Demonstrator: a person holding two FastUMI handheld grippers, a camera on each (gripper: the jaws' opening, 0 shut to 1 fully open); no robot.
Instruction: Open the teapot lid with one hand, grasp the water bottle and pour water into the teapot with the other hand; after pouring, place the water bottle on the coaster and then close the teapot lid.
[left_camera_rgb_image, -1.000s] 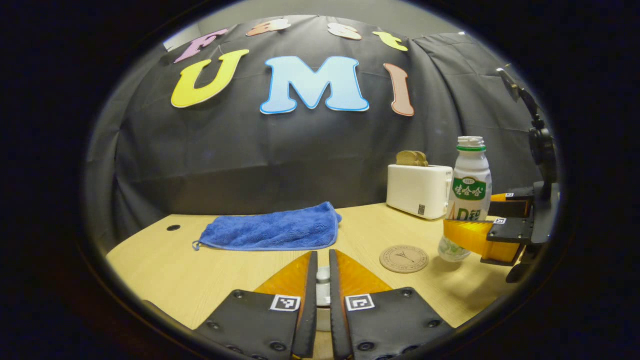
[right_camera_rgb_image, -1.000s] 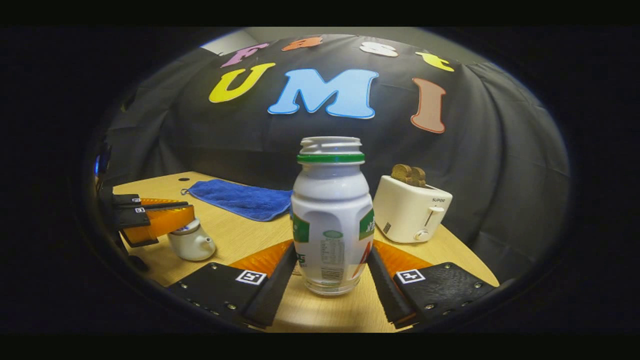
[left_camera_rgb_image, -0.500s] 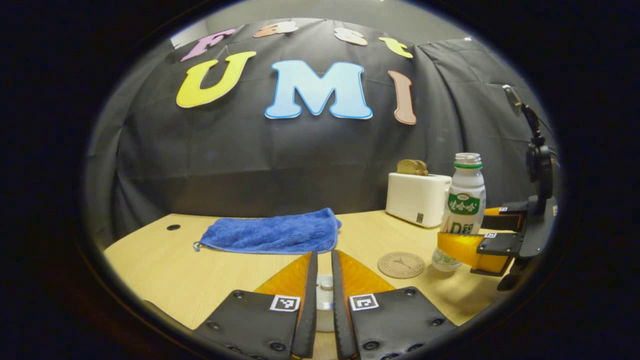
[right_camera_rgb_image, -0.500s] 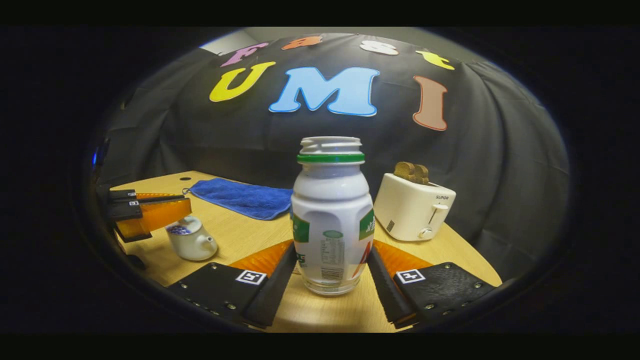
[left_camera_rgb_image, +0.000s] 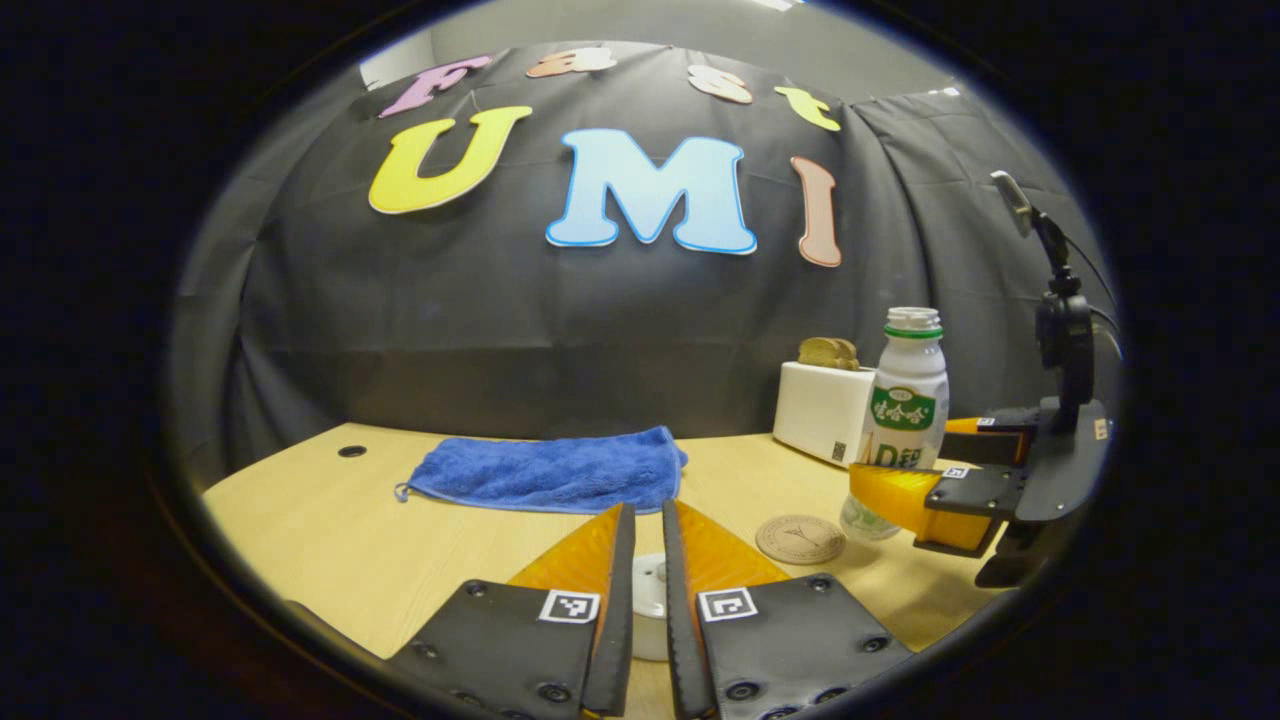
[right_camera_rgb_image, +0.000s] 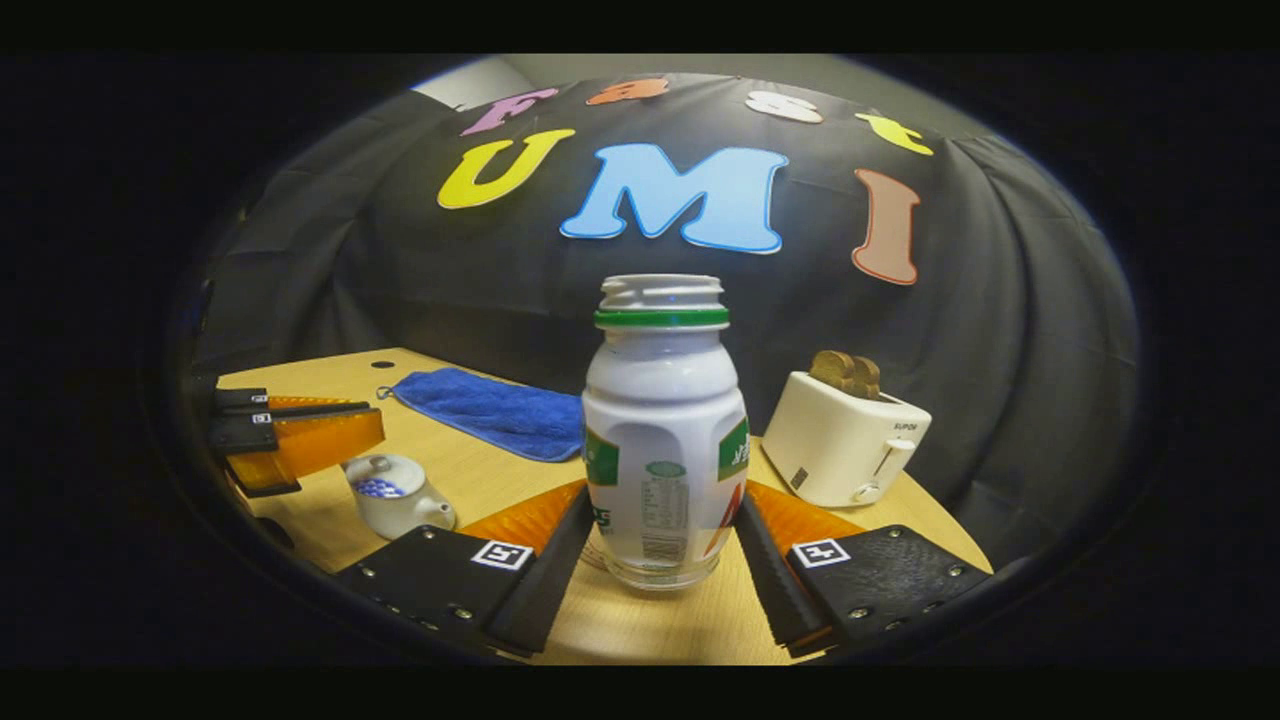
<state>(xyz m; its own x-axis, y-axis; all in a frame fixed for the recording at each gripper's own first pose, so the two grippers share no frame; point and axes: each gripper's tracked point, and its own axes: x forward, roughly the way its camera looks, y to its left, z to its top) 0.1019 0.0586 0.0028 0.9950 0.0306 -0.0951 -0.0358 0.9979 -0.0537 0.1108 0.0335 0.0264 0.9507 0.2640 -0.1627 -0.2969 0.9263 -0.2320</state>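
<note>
Black cloth wall (left_camera_rgb_image: 520, 330) behind a light wooden table (left_camera_rgb_image: 330, 540), dim light.

The water bottle (right_camera_rgb_image: 664, 440) is standing upright and uncapped, a white plastic body with a green ring under the threaded neck and a green label band, its clear base showing at the bottom; it is sitting toward the desk's (left_camera_rgb_image: 330, 540) right side, just beside the coaster (left_camera_rgb_image: 800, 538). The coaster is lying flat and bare, a round tan disc with a small dark emblem at its centre. The teapot (right_camera_rgb_image: 398, 494) is sitting upright nearer the desk's front edge, small, white and round, its spout pointing toward the bottle, its lid (right_camera_rgb_image: 378, 466) with a little knob resting on top, blue pattern showing below it
</note>
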